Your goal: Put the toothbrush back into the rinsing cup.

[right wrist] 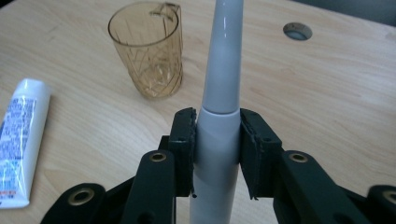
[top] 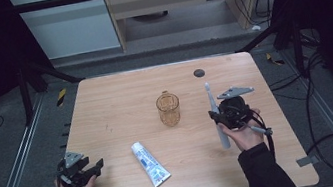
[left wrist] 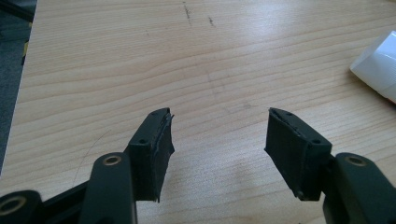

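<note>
We held the electric toothbrush (right wrist: 219,93) clamped in our right hand-held gripper (right wrist: 217,149), above the bench (top: 107,113) right of the cup (top: 168,108). Its brush tip was cut off in that gripper's view. Its long axis pointed away from us. Our left hand-held gripper (left wrist: 219,149) stood open, empty, near the toothpaste tube (top: 150,163).
</note>
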